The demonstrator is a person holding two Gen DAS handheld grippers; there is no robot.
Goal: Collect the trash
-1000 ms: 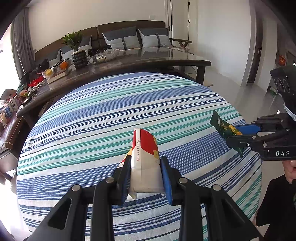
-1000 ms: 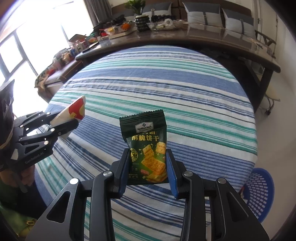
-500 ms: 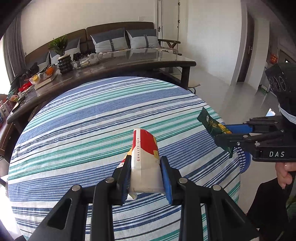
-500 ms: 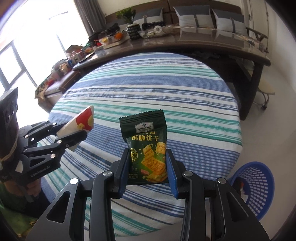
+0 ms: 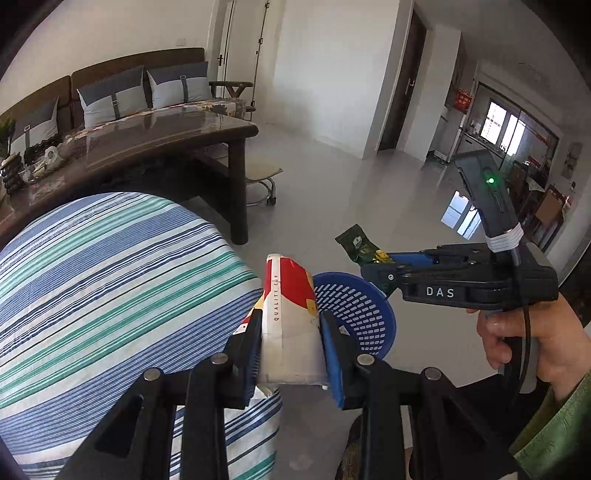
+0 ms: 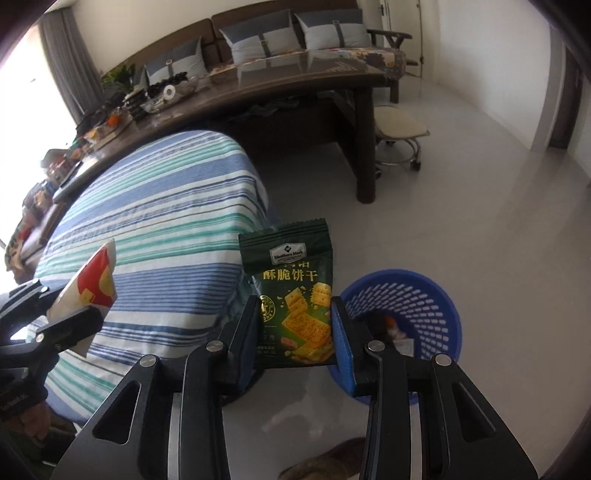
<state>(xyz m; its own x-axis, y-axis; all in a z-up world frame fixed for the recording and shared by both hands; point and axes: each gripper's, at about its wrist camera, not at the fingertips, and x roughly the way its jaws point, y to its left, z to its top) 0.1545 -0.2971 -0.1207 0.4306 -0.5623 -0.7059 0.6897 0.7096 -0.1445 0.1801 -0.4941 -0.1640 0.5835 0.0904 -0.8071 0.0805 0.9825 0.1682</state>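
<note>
A blue, teal and white striped cloth covers the round worktop at left; beyond it stands a dark wooden table and a sofa with grey cushions; pale floor spreads right, with a blue perforated basket near the worktop's edge. The left tongs are clenched on a flattened red, yellow and white paper cup; the right tongs grip a dark green cracker packet beside the basket.

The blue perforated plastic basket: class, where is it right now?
The blue perforated plastic basket stands on the pale floor beside the striped-cloth table, lower right in the right wrist view, just behind the right gripper.
</note>
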